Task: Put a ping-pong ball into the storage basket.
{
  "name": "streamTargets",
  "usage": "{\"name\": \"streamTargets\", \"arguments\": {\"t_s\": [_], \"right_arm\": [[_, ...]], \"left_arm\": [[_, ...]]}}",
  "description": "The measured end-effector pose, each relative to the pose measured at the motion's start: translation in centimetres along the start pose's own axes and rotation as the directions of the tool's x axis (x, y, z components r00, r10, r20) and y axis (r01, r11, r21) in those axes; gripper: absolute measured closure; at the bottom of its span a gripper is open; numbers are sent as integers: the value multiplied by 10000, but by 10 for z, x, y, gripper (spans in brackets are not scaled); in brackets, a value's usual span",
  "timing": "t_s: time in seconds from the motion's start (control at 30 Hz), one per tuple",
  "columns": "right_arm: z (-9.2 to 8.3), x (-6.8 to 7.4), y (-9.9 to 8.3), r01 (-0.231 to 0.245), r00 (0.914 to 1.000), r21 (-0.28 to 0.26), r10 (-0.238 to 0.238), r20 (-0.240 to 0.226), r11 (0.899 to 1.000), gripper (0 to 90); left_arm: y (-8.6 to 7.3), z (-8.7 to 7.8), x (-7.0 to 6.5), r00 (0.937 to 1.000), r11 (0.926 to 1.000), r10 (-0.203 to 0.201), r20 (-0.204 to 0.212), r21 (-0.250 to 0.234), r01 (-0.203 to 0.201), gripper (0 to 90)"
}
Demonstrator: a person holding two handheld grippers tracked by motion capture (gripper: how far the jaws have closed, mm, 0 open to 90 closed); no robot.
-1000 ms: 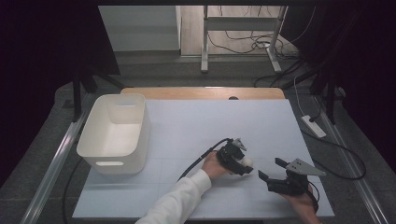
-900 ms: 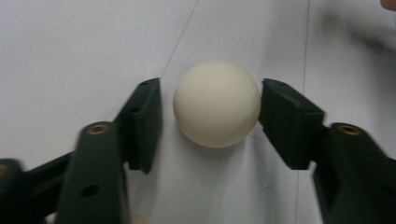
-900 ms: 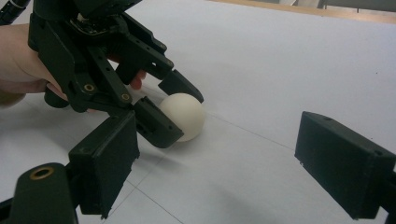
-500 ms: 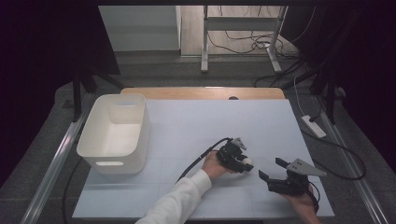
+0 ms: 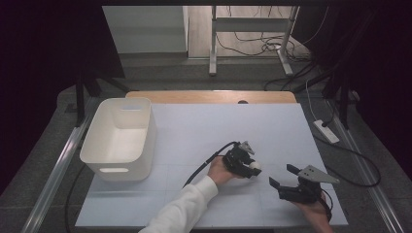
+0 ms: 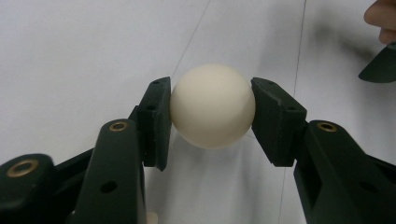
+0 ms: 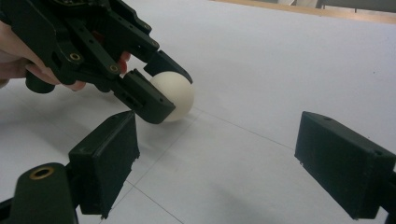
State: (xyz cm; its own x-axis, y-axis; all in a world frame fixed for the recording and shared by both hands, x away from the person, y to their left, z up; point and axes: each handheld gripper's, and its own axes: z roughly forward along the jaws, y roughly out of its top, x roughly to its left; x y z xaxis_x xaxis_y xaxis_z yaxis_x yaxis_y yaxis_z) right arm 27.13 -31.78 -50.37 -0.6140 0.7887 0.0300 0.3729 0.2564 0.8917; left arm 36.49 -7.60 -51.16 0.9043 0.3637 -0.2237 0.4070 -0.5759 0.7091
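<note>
Two black jaws of the left tool (image 6: 212, 116) had just been closing and pressed on either side of a cream ball (image 6: 212, 106), which sat low on the white bench (image 5: 218, 126). Just beside it, the right tool (image 7: 229, 154) stood apart, gripping nothing. Well to the left stood a white bin (image 5: 119, 138). No writing was legible.

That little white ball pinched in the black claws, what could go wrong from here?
The ball is smooth and round, and the left gripper pinches it only at two small spots on its sides, so it might squirt out when lifted. If it drops, it could roll across the flat table, which shows no raised edge. The white bin stands well off to the left, so a carry there would be long.
</note>
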Motion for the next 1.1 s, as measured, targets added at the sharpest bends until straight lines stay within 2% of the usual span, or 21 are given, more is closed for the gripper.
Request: {"name": "streamTargets", "arguments": {"t_s": [0.27, 1.1], "right_arm": [[0, 0, 0, 16, 10000, 8, -16, 18, 10000, 131], [0, 0, 0, 52, 10000, 33, -52, 69, 10000, 133]], "left_arm": [[-1, -9, 1, 9997, 9993, -214, -80, -325, 211, 511], [-5, -37, 1, 9995, 9959, -237, -193, -877, 219, 511]]}}
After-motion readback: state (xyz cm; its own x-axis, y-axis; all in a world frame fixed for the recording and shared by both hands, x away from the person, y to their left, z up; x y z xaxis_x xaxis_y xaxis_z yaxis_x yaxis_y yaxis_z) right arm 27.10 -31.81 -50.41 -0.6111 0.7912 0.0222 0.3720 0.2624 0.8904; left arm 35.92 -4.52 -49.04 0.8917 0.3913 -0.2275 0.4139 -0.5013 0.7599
